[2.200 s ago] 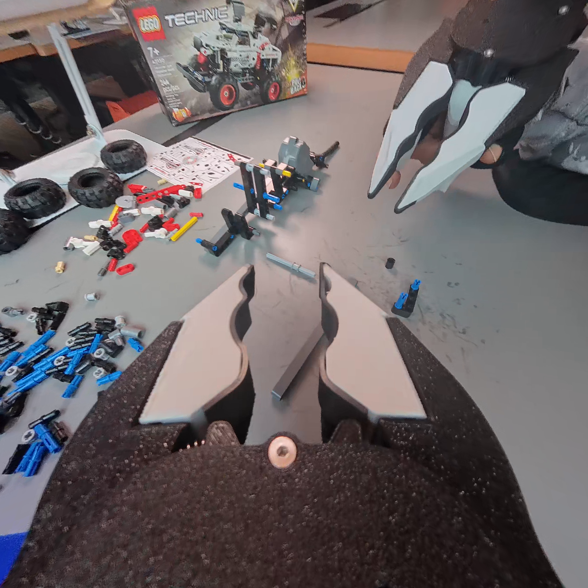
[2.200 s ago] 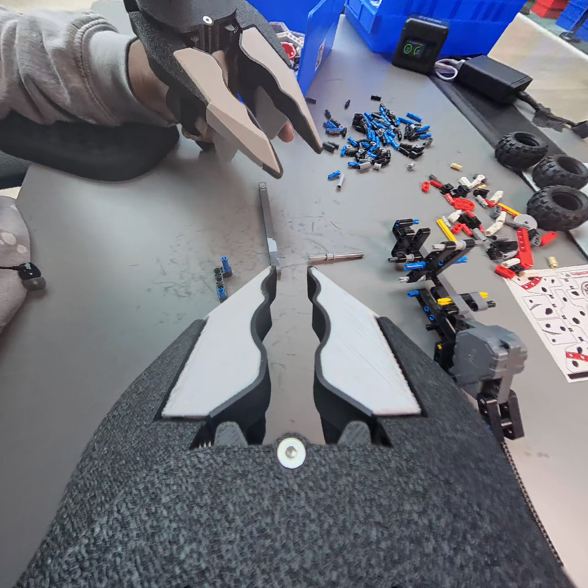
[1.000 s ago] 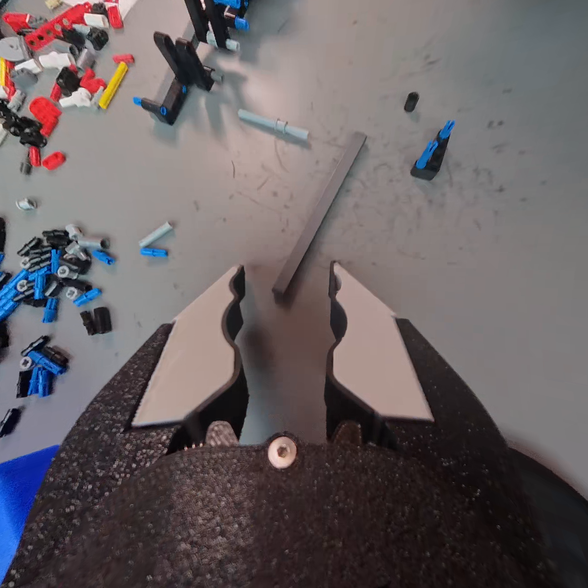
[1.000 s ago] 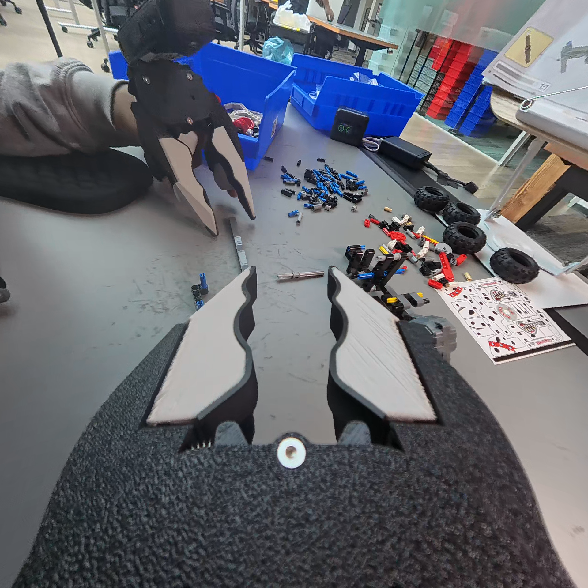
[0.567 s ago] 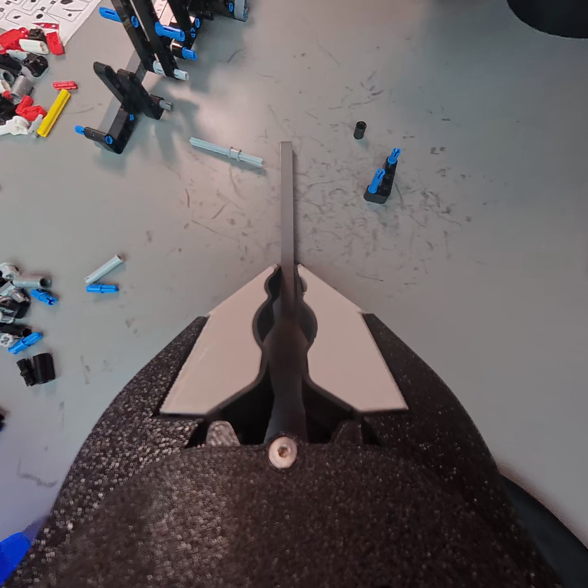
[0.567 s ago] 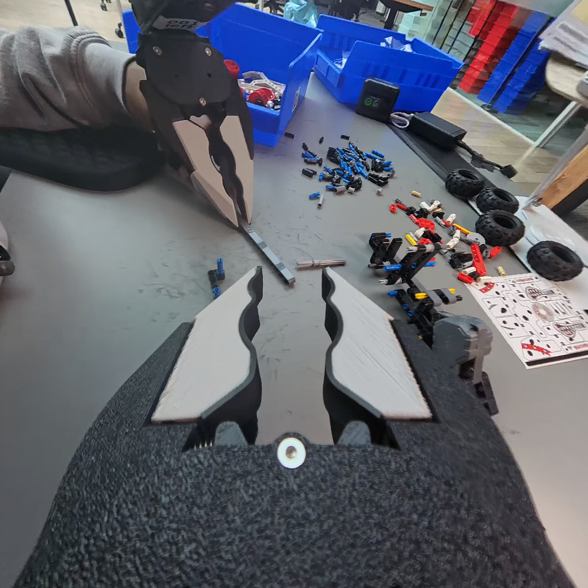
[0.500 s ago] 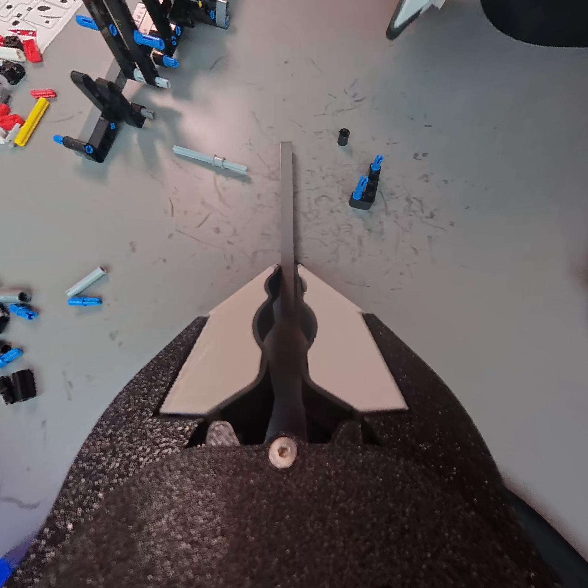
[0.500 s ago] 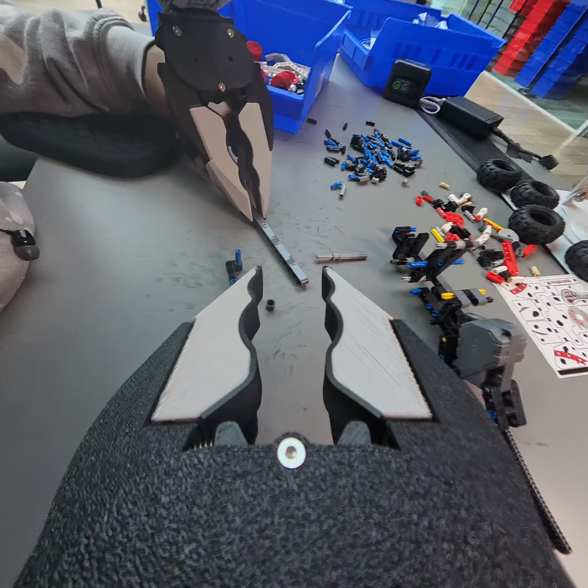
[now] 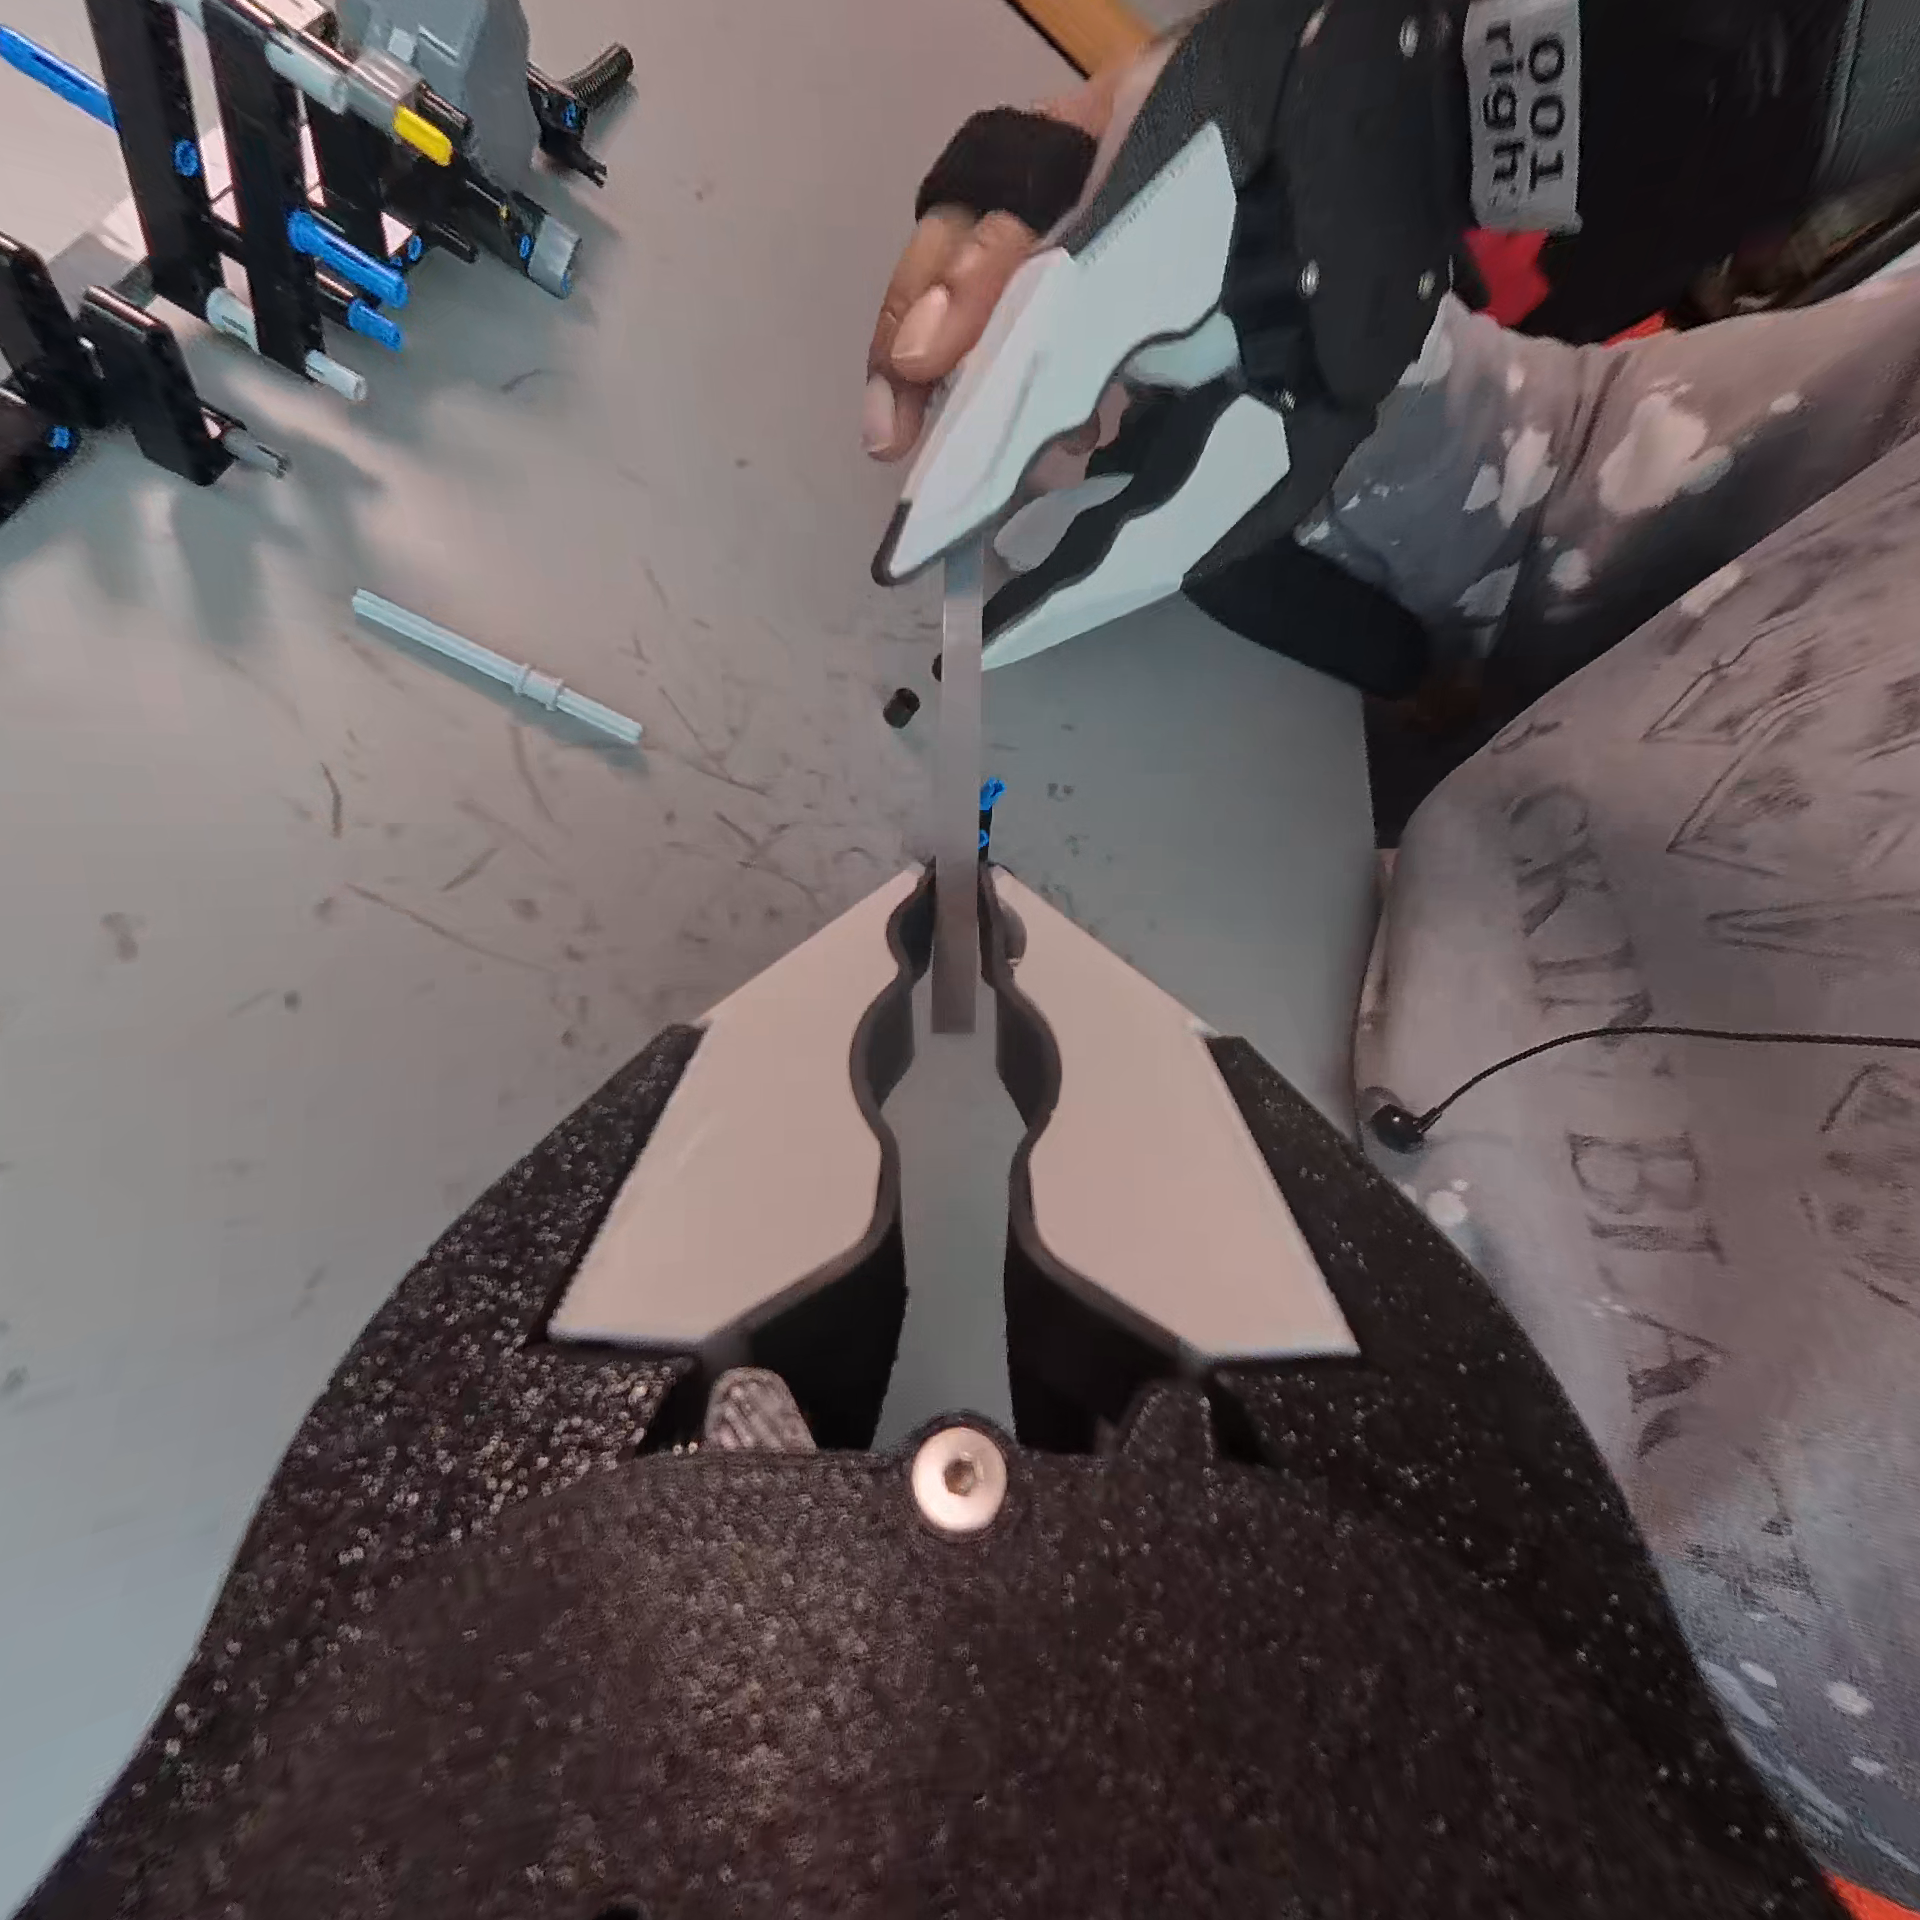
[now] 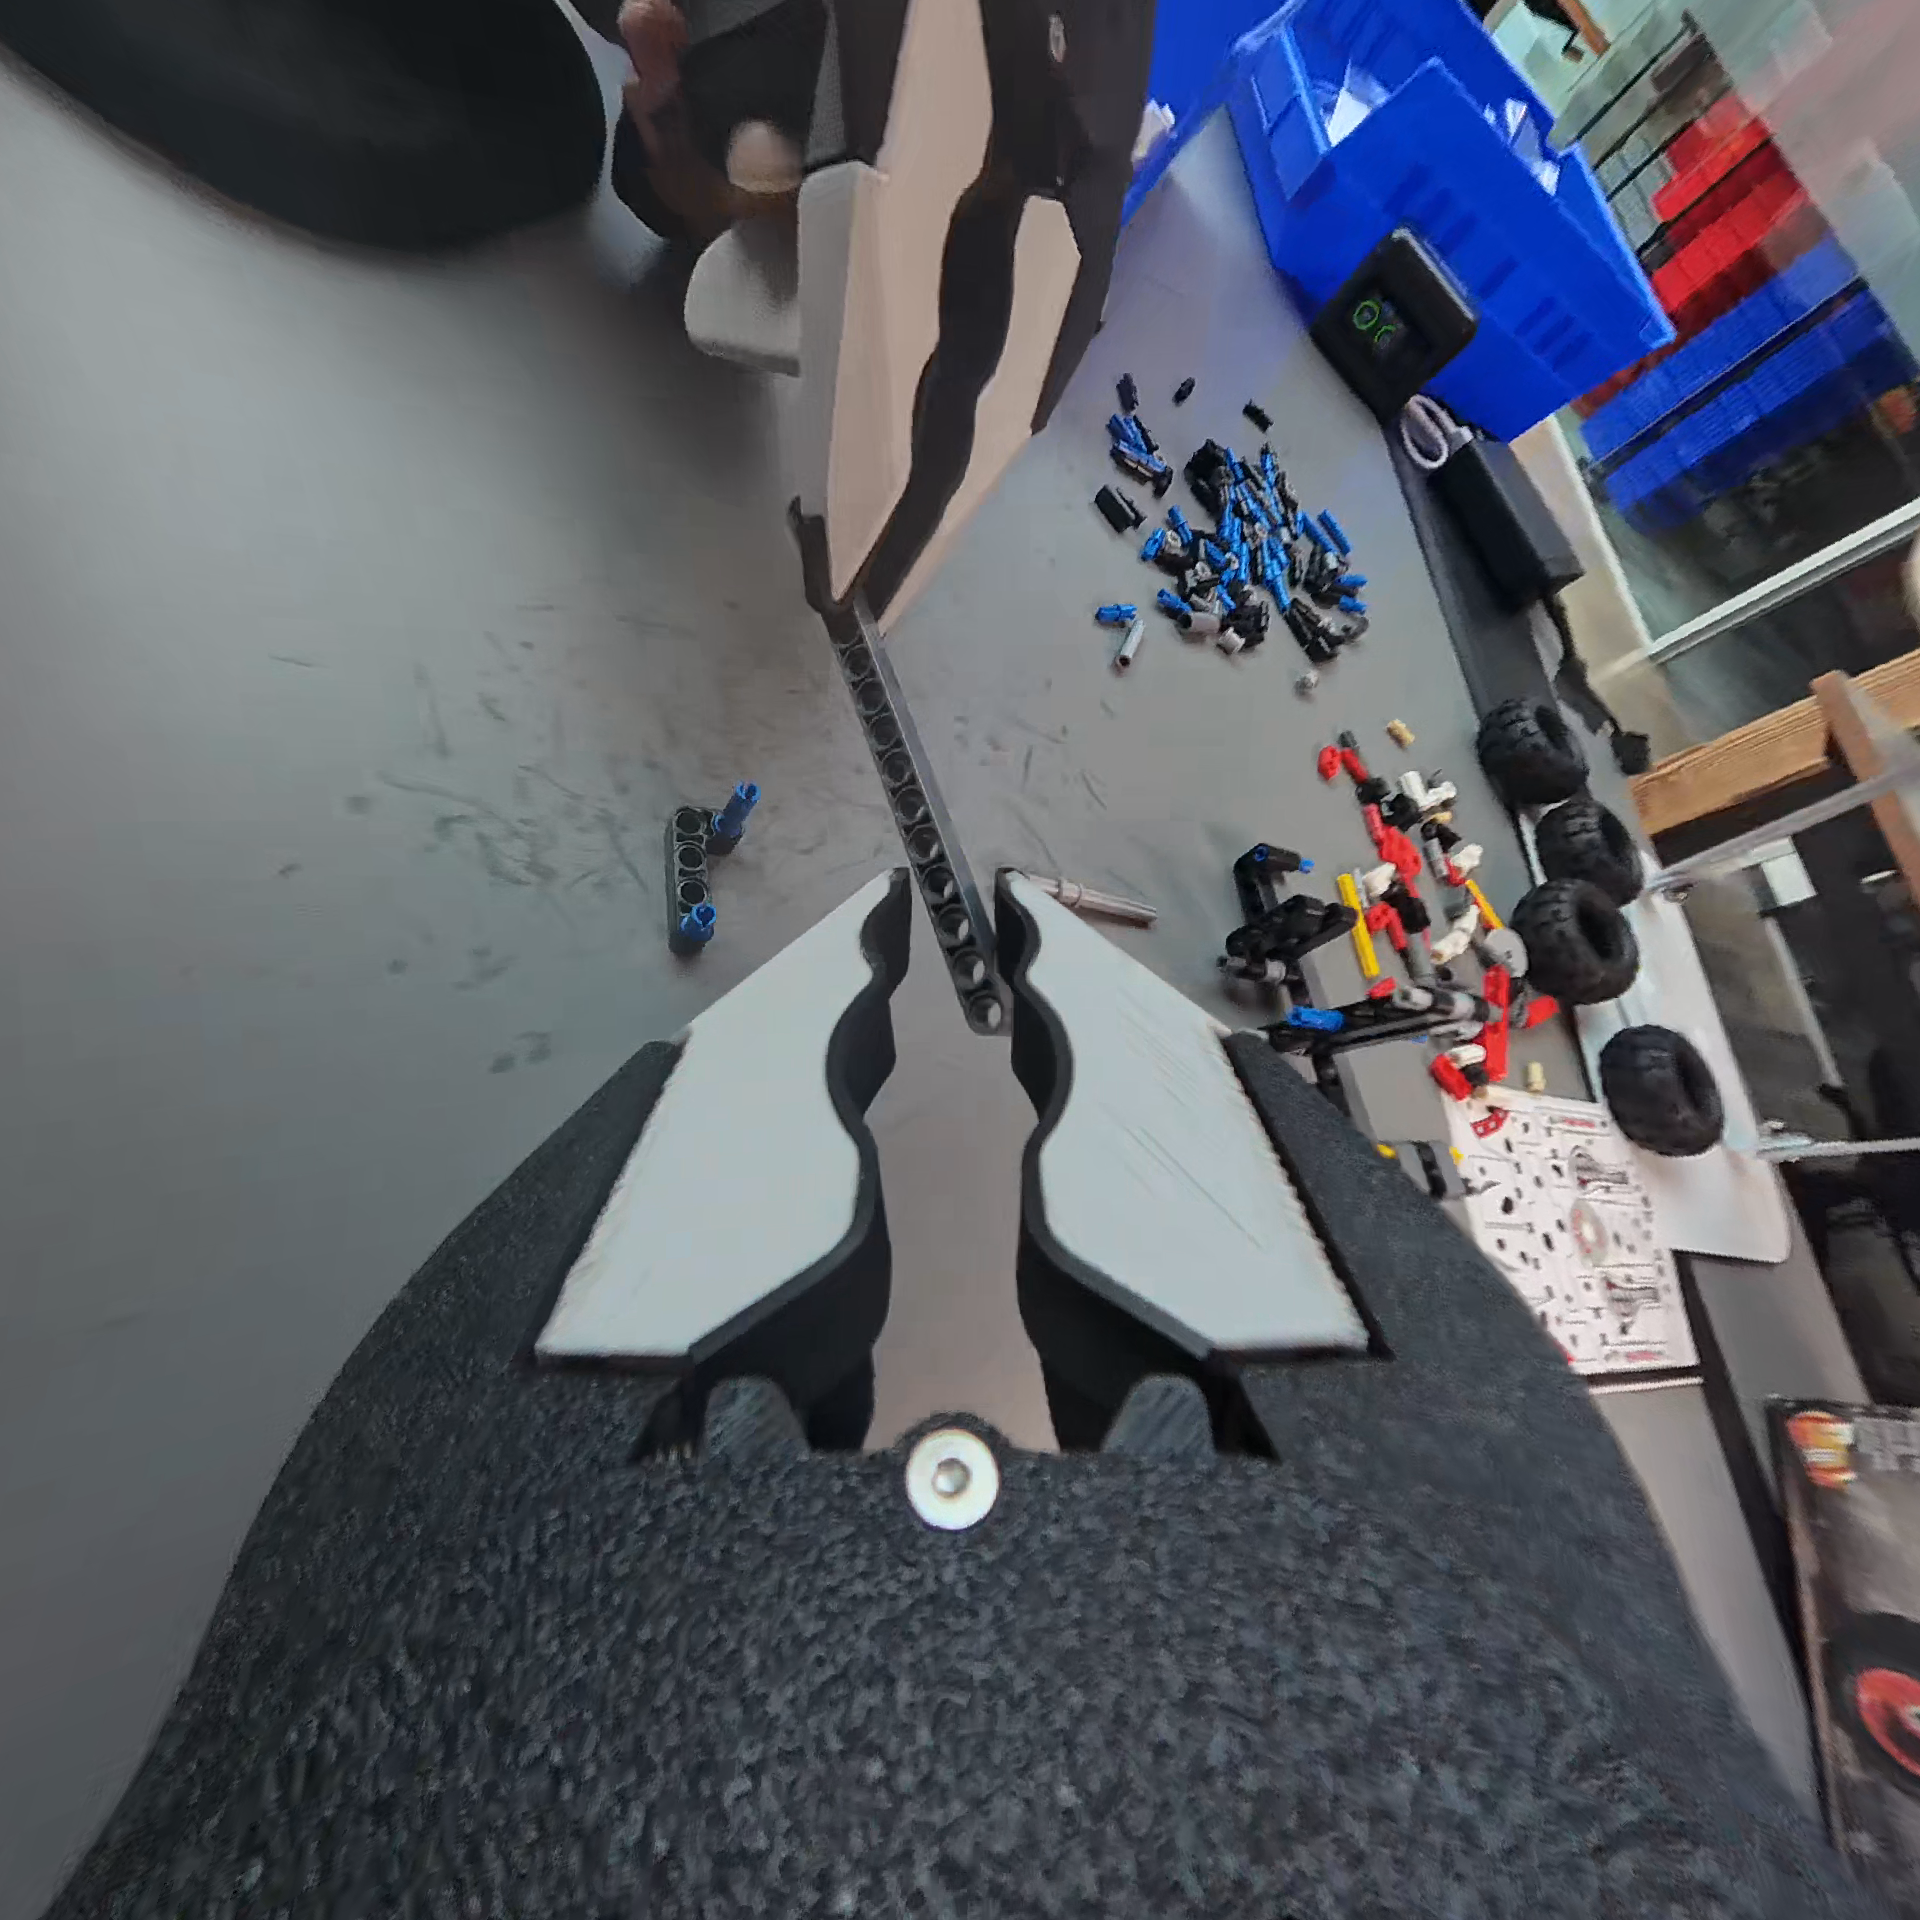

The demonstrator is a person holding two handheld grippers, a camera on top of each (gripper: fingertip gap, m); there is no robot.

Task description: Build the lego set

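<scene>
My left gripper [image 9: 956,878] is shut on one end of a long dark grey beam [image 9: 961,727] and holds it above the grey table [image 9: 312,935]. The beam points at my right gripper [image 9: 940,613], and its far end sits between that gripper's fingers. In the right wrist view the beam [image 10: 914,790] runs from the left gripper [image 10: 831,592] into my right gripper [image 10: 951,883]. The right jaws stand narrow around the beam's end, with a slim gap still showing. A partly built black chassis [image 9: 260,208] stands at the far left.
A light grey axle [image 9: 494,665], a small black bush [image 9: 902,709] and a short black beam with blue pins [image 10: 691,878] lie near. Piles of blue and black pins [image 10: 1247,551], red and white parts [image 10: 1403,862], tyres [image 10: 1574,935], a sticker sheet [image 10: 1569,1236] and blue bins [image 10: 1403,208] lie beyond.
The left gripper has lifted the beam off the table and swung it towards the right gripper. The right gripper has come up to the beam's free end and narrowed its jaws around it.
</scene>
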